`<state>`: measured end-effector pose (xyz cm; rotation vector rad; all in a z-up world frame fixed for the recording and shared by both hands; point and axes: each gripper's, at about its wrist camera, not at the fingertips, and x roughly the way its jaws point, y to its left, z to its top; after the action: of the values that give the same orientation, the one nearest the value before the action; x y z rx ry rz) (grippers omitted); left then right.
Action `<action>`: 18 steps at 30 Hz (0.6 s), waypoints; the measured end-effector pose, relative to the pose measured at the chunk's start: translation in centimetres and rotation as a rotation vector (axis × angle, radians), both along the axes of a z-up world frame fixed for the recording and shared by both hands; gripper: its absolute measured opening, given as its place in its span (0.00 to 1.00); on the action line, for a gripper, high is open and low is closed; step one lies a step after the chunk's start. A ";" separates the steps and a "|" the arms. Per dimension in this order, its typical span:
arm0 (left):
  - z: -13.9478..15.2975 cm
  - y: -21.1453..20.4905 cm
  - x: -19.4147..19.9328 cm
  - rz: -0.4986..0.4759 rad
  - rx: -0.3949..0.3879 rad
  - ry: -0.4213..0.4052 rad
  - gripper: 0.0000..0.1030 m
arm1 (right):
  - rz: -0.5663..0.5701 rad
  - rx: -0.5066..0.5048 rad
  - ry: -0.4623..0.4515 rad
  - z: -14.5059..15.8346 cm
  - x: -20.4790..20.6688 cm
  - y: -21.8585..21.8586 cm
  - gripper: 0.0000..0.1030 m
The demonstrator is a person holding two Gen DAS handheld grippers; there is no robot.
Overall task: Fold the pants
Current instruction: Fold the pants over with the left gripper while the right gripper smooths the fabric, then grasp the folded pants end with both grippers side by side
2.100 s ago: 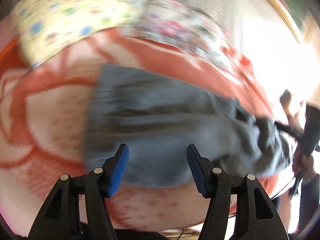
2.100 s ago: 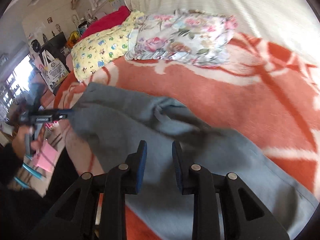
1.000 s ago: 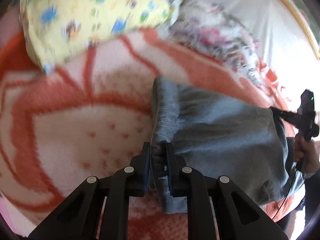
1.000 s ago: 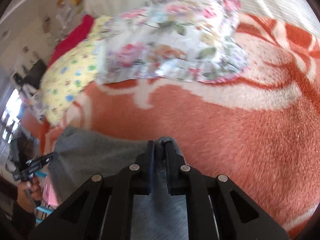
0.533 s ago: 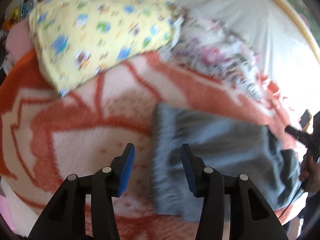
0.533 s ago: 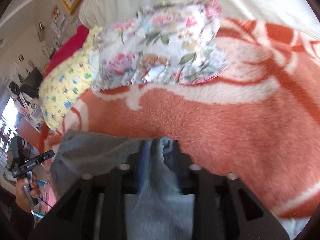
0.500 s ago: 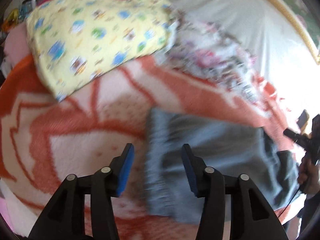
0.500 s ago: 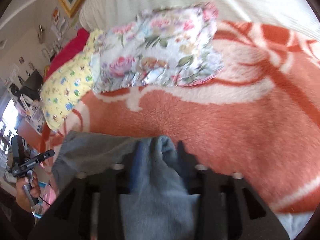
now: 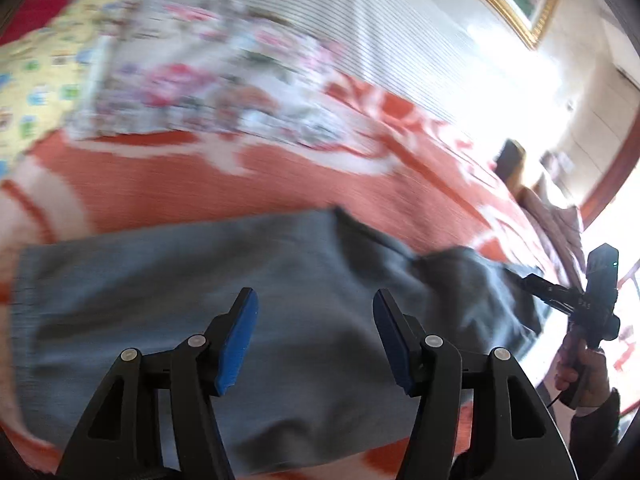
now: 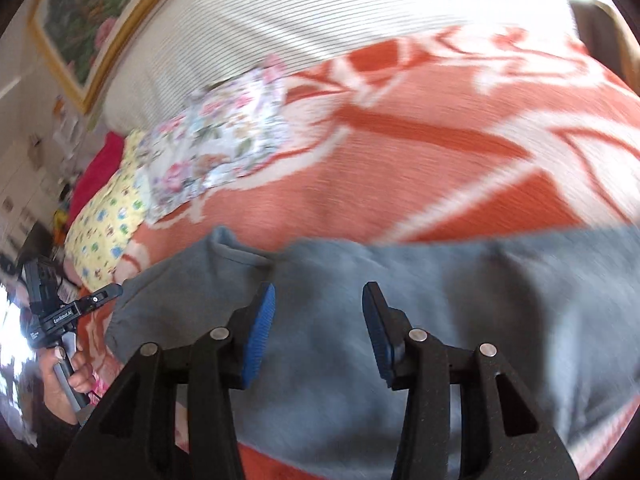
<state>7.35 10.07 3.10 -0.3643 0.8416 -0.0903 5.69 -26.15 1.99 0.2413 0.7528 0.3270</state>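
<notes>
Grey pants (image 9: 168, 280) lie spread across the orange and white blanket (image 9: 280, 176). In the left wrist view my left gripper (image 9: 316, 336) is open and empty, its blue pads above the grey cloth. In the right wrist view the pants (image 10: 460, 292) stretch from left to right, with a raised fold near their left end. My right gripper (image 10: 318, 328) is open and empty over the cloth. Each view shows the other hand-held gripper at the side, the right one (image 9: 560, 292) and the left one (image 10: 80, 304), near the ends of the pants.
A floral pillow (image 10: 224, 140) and a yellow printed pillow (image 10: 108, 216) lie at the head of the bed. A white striped sheet (image 10: 320, 12) and a gold-framed picture (image 10: 88, 12) are behind. The bed's edge runs near my hands.
Both grippers had been shut on the pants' edge a second ago. They have since let go, opened and drawn back over the middle of the cloth. The views are blurred by motion.
</notes>
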 end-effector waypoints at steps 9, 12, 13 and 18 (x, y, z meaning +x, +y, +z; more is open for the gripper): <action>-0.6 -11.4 4.5 -0.241 0.007 0.039 0.65 | -0.226 0.059 -0.033 -0.5 -5.7 -9.5 0.54; -0.5 -15.1 6.3 -0.321 0.031 0.050 0.65 | -0.295 0.082 -0.033 -1.0 -6.9 -12.2 0.54; -0.4 -16.2 6.9 -0.340 0.039 0.053 0.66 | -0.318 0.086 -0.035 -1.2 -7.3 -13.1 0.54; 0.2 -23.1 10.3 -0.484 0.082 0.069 0.67 | -0.423 0.108 -0.058 -1.7 -9.3 -17.3 0.54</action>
<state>17.65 -12.98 3.28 -0.0808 0.9862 -0.4938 -3.64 -43.46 0.26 0.4816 0.6089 -0.0274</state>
